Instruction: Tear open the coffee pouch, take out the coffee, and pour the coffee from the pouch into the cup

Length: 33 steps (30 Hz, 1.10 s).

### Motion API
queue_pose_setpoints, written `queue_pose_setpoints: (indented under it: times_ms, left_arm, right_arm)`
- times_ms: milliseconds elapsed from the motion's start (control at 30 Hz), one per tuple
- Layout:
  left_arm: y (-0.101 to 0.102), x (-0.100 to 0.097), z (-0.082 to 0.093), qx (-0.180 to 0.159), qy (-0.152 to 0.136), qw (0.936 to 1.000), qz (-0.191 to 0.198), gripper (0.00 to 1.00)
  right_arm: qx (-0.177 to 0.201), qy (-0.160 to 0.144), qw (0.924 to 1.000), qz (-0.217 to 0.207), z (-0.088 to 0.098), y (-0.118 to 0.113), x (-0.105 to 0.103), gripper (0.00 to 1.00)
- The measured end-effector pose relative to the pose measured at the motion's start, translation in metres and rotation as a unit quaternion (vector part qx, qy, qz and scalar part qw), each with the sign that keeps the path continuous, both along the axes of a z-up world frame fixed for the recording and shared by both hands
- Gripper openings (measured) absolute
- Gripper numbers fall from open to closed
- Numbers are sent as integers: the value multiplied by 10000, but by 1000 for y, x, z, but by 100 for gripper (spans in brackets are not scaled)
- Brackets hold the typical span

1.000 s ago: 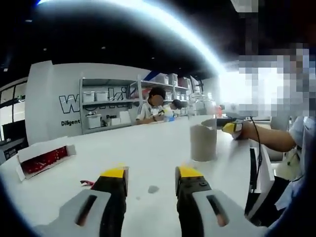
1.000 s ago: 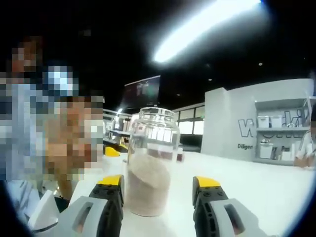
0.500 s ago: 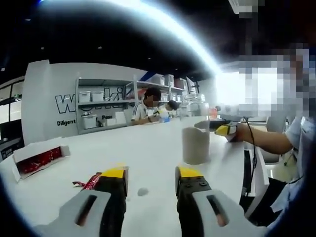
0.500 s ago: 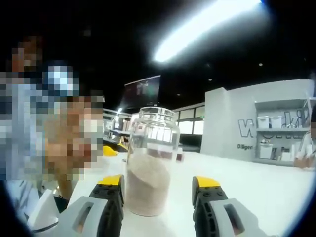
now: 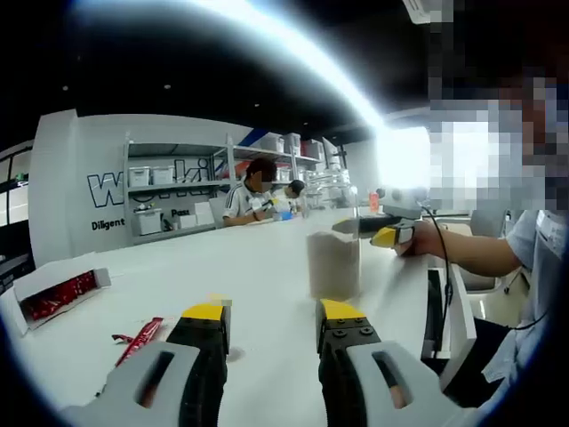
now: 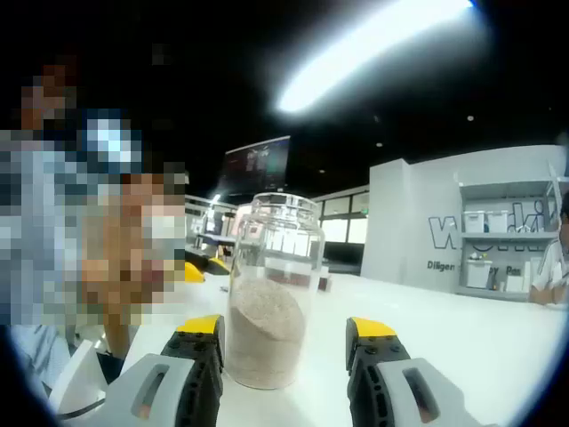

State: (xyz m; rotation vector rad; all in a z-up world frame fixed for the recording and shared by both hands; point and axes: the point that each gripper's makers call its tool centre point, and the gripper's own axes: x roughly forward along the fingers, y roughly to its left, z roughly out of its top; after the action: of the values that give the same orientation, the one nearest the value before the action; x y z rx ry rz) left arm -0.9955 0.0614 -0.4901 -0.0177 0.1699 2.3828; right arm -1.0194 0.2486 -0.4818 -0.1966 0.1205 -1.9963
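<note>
Standing upright on the white table (image 6: 498, 338), a glass jar (image 6: 270, 307) part-filled with pale brown powder sits just ahead of the right gripper (image 6: 285, 329), whose yellow-tipped jaws are spread wide with nothing between them. In the left gripper view the same jar (image 5: 333, 258) stands beyond the left gripper (image 5: 271, 316), its jaws also apart and empty, with the right gripper (image 5: 384, 237) beside the jar. A red coffee pouch (image 5: 138, 338) lies flat on the table, left of the left jaw. An open white box (image 5: 53, 289) holding red packets rests farther left.
</note>
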Motion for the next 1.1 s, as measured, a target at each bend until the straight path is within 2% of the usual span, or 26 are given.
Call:
queue_pose_setpoints:
  times_ms: [333, 767, 1100]
  left_arm:
    - [3, 0, -1, -40, -36, 10000, -26, 41]
    - [17, 1, -2, -64, -52, 9998, -160, 41]
    - [27, 0, -9, -110, -117, 9996, -238, 41]
  right_arm:
    - [18, 30, 10000, 16, 0, 0, 1, 55]
    - [27, 55, 10000, 15, 0, 0, 3, 54]
    - [50, 65, 10000, 41, -1, -1, 3, 54]
